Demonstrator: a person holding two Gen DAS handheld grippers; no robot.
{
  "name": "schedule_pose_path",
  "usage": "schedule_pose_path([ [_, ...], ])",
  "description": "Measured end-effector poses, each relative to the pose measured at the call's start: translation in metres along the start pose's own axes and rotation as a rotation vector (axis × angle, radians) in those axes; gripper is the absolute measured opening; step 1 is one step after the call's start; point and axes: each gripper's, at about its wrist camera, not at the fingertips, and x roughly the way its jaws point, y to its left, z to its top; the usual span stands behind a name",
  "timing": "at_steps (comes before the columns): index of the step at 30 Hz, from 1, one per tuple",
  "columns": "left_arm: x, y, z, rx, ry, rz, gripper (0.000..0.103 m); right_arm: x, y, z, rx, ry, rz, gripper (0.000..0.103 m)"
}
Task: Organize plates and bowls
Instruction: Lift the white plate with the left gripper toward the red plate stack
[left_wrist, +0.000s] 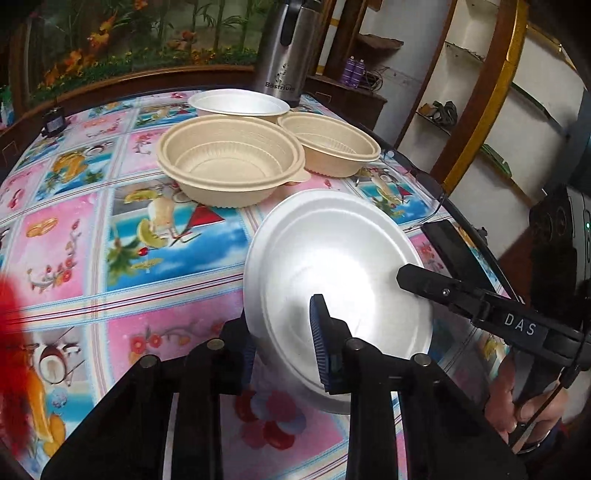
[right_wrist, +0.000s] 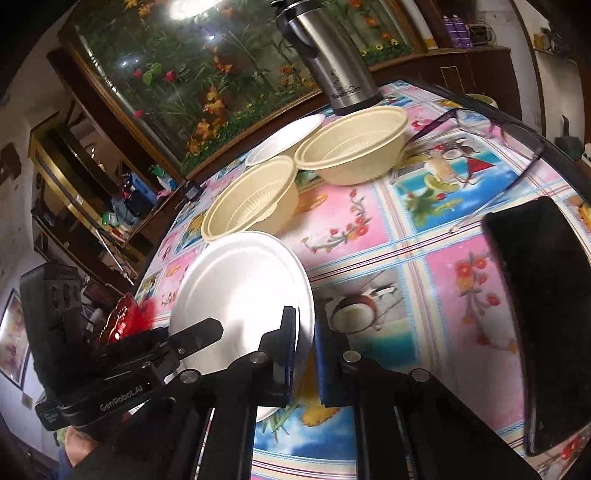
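both grippers are clamped on one white foam plate (left_wrist: 332, 258), which is tilted up off the bench (left_wrist: 74, 229) near its front edge. the left gripper (left_wrist: 284, 343) pinches the plate's near rim between its blue pads, one pad on the plate's face and the other behind the rim. the right gripper (right_wrist: 306, 358) grips the opposite rim, its jaws nearly together on the thin edge; in the left wrist view its black finger lies across the plate's face from the right.

further back on the flowered cloth sit two tan bowls: the nearer tan bowl (left_wrist: 229, 162) and the far tan bowl (left_wrist: 328, 147), side by side and just beside each other. behind them lies a second white plate (left_wrist: 236, 103), and behind that stands a steel flask (left_wrist: 284, 55). a pair of glasses (right_wrist: 480, 125) and a black phone (right_wrist: 543, 288) rest on the right part of the bench, well apart from the bowls.
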Motion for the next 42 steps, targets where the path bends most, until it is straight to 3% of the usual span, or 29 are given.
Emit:
schedule_pose_path([
  [11,-0.018,0.022,-0.019,-0.004,-0.015,0.074,0.024,0.012,0.031,-0.005,-0.054,0.045,0.035,0.009],
  [42,-0.068,0.066,-0.022,-0.081,-0.124,0.136,0.025,0.029,0.106,-0.001,-0.205,0.072,0.027,0.009],
])
